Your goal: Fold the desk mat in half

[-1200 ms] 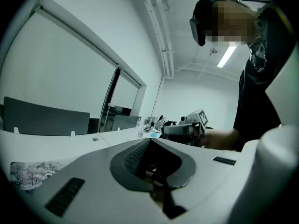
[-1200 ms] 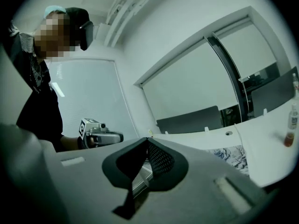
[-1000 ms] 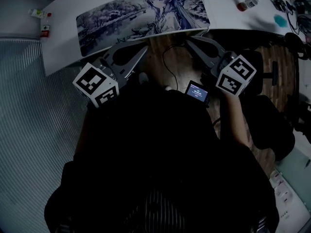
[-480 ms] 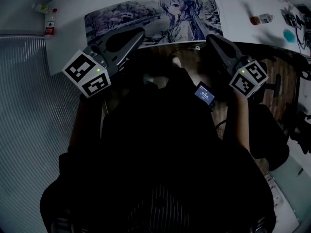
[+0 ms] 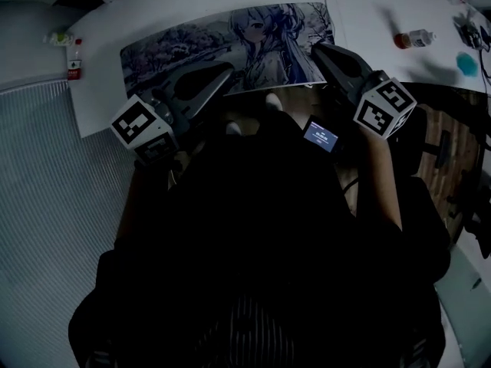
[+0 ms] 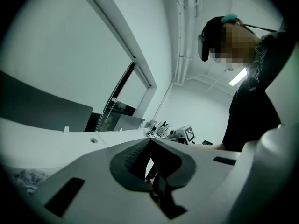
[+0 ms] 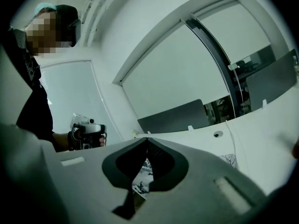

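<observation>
1. Position first: the desk mat [image 5: 192, 44] lies flat and unfolded on the white surface [image 5: 360, 14]. Its near long edge runs close to the surface's front edge, right in front of you.
2. Your left gripper [image 6: 149, 143] has its jaws pressed together at the tips and nips nothing that I can make out. It reaches over the mat's near edge, left of the middle.
3. Your right gripper [image 7: 147, 140] is pressed together too, at the mat's near right corner. Printed mat shows through the slit under its tips, and it seems to lie beneath them rather than be caught.
4. Likely trouble: if you push forward with the jaws closed like this, you shove or ruck the mat instead of lifting it. Spread them before you go for the edge.
5. The jaws seem to close sideways while the mat lies flat, so a grab may skate off unless you roll your wrists.
6. One gripper is at the corner and the other well inboard, so a lift from these spots probably folds crooked.
7. A second ago both grippers hung short of the surface, with their tips just off the mat's edge. Now they reach over it, and the right jaws are as tightly closed as before.
</observation>
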A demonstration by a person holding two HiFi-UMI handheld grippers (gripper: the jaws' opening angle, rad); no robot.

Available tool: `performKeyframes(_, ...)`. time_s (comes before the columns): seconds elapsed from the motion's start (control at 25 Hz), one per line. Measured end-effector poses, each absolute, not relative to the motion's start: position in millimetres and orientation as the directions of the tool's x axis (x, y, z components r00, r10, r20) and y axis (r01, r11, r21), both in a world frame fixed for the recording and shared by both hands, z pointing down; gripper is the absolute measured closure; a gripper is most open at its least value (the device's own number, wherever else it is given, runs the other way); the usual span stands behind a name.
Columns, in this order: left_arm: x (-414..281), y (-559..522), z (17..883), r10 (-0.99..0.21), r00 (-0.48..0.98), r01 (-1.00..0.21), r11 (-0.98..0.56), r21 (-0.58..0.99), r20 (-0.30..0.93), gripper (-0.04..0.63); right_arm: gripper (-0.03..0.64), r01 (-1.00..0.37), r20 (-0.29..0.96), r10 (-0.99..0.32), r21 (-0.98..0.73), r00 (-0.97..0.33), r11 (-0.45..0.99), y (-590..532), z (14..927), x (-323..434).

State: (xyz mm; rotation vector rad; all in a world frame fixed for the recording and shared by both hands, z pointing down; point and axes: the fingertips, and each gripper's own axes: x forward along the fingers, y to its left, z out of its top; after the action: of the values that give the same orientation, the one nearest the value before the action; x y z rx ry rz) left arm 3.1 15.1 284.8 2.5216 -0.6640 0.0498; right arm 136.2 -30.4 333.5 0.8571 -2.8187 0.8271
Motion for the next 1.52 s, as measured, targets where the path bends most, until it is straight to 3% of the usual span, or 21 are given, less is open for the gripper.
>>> performKeyframes(0.44, 38.6, -25.2, 303.5, -0.504, 0.848, -0.505, -0.673, 0.541, 0.165, 0.586, 0.612, -0.489, 0.258, -0.417, -0.516, -0.872, 0.703, -71.0, 376.8, 164.2)
performKeyframes(0.76, 77.3, -48.5, 324.4, -0.407, 0.869, -0.493, -0.684, 0.538, 0.280, 0.586, 0.612, -0.538, 0.284, -0.465, -0.561, -0.839, 0.629, -96.3, 407.5, 195.3)
performKeyframes(0.96, 65.1, -73.7, 322.2, -0.480, 0.834, -0.542, -0.619, 0.568, 0.273, 0.586, 0.612, -0.545, 0.305, -0.458, -0.576, -0.835, 0.609, -93.6, 420.9, 204.5)
performKeyframes(1.32, 60.7, -69.9, 355.1, -0.380, 0.860, -0.510, -0.615, 0.601, 0.340, 0.586, 0.611, -0.738, 0.532, -0.514, -0.532, -0.673, 0.415, -95.9, 508.6, 252.0)
performKeyframes(1.52, 37.8, -70.9, 343.3, -0.449, 0.841, -0.535, -0.608, 0.586, 0.303, 0.586, 0.589, -0.838, 0.689, -0.476, -0.457, -0.546, 0.298, -88.8, 564.0, 289.1)
